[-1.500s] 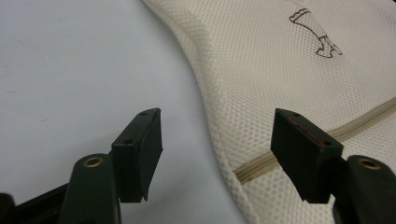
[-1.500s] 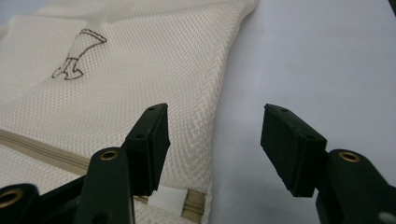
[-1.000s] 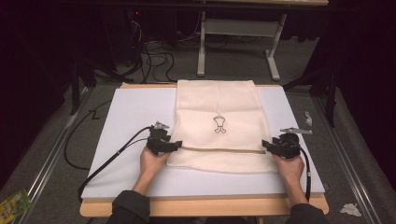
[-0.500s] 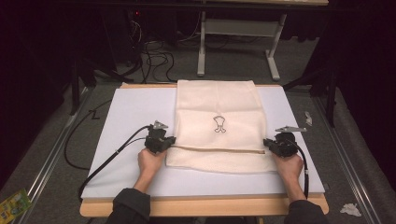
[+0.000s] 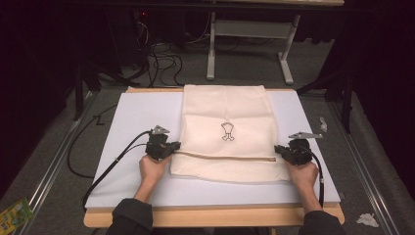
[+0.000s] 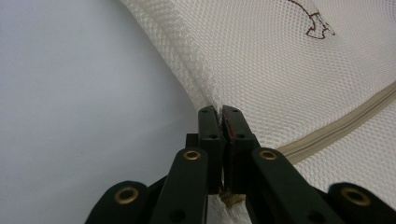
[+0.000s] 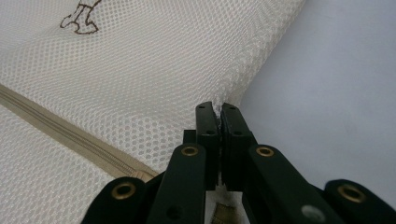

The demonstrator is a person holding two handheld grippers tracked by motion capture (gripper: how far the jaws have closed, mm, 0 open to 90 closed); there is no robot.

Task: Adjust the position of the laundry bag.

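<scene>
Nearest the person, the left tool and right tool are each clamped on a side edge of the cream mesh bag, by its zipper. The bag lies flat on the white counter, reaching its far edge.
</scene>
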